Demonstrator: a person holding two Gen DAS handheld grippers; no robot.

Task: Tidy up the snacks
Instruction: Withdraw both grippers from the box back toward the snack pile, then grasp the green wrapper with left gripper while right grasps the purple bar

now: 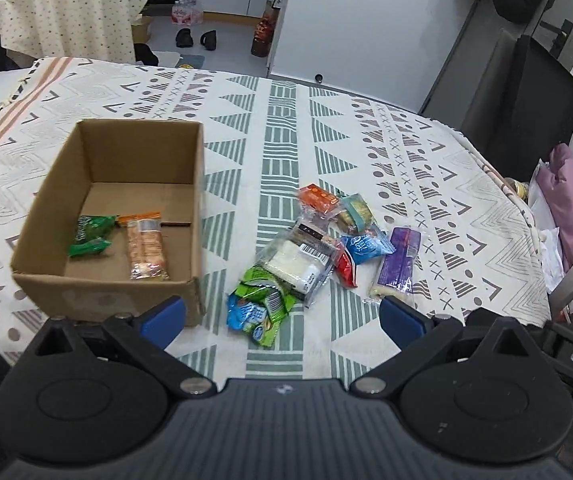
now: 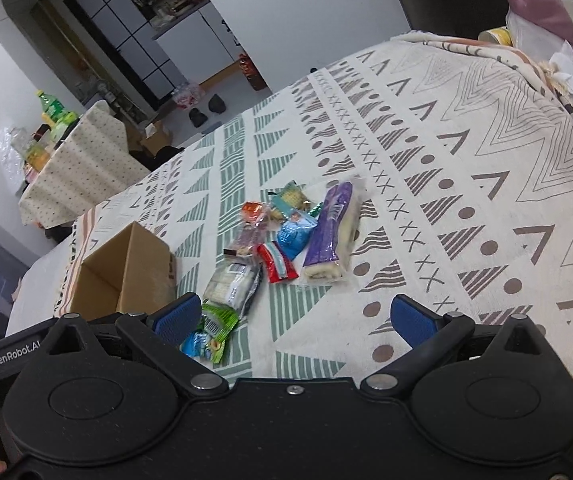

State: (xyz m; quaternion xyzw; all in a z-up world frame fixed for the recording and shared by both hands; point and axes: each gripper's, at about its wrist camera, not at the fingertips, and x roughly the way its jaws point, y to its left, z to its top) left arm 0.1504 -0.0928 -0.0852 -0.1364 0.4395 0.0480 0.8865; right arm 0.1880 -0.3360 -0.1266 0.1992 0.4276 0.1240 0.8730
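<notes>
Left gripper (image 1: pixel 282 316) hangs wide open above the patterned cloth (image 1: pixel 426 168), cardboard box (image 1: pixel 134 160) ahead-left holding a green packet (image 1: pixel 90 236) and an orange bar (image 1: pixel 146 248), loose snack pile (image 1: pixel 322 244) just right.

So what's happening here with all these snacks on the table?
A person is sorting snacks into a cardboard box, holding a pair of tongs in each hand. The left tongs and right tongs are both open and empty, above the patterned tablecloth. Two items lie in the box: a green packet and an orange-labelled bar. A pile of wrapped snacks lies loose beside the box, including a purple packet.
</notes>
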